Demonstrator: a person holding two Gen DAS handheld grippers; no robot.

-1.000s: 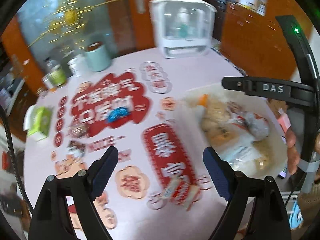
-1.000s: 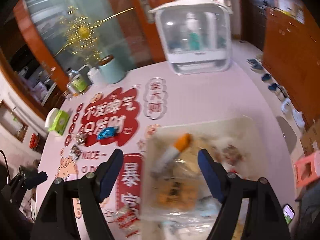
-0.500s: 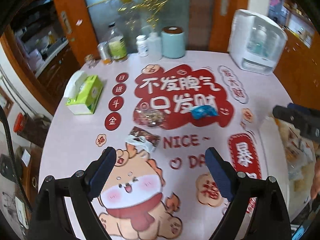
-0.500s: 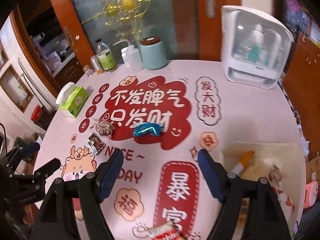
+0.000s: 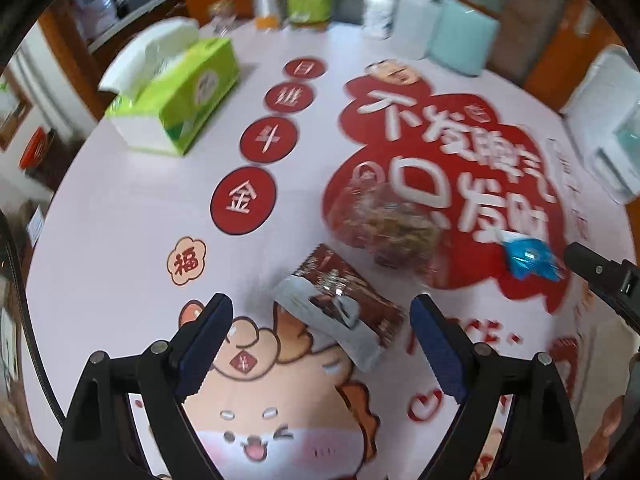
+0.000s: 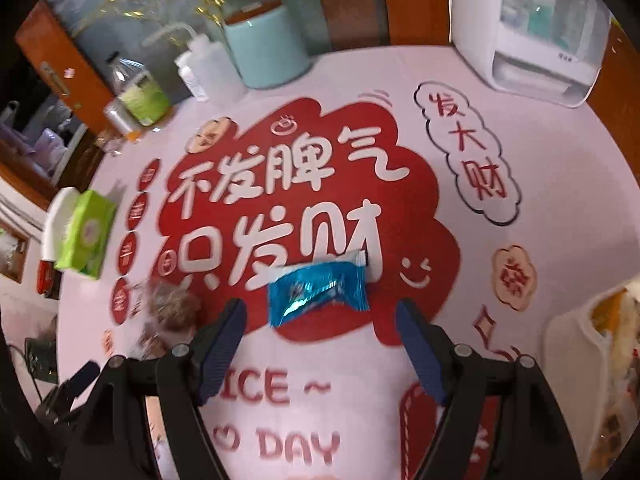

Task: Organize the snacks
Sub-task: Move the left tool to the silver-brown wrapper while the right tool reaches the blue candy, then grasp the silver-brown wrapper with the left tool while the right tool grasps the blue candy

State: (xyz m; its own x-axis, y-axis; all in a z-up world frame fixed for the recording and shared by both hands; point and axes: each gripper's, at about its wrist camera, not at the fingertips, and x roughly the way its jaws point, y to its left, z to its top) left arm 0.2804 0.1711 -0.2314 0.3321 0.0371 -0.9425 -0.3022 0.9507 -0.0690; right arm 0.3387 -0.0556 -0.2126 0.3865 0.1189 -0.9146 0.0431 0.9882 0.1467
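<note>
A brown and silver snack packet lies flat on the printed table cover. My left gripper is open and empty, its jaws on either side of that packet, just above it. A clear bag of brown snacks lies just beyond it and shows blurred in the right wrist view. A blue foil snack lies on the red print. My right gripper is open and empty, with the blue snack just ahead between its jaws. The blue snack also shows in the left wrist view.
A green tissue box stands at the table's left. Bottles, a teal canister and a white appliance stand along the back. A pale tray holding several snacks sits at the right edge.
Both grippers have swung left from the tray and come down close to the table. The left now frames the brown packet, the right the blue snack. Both stay open.
</note>
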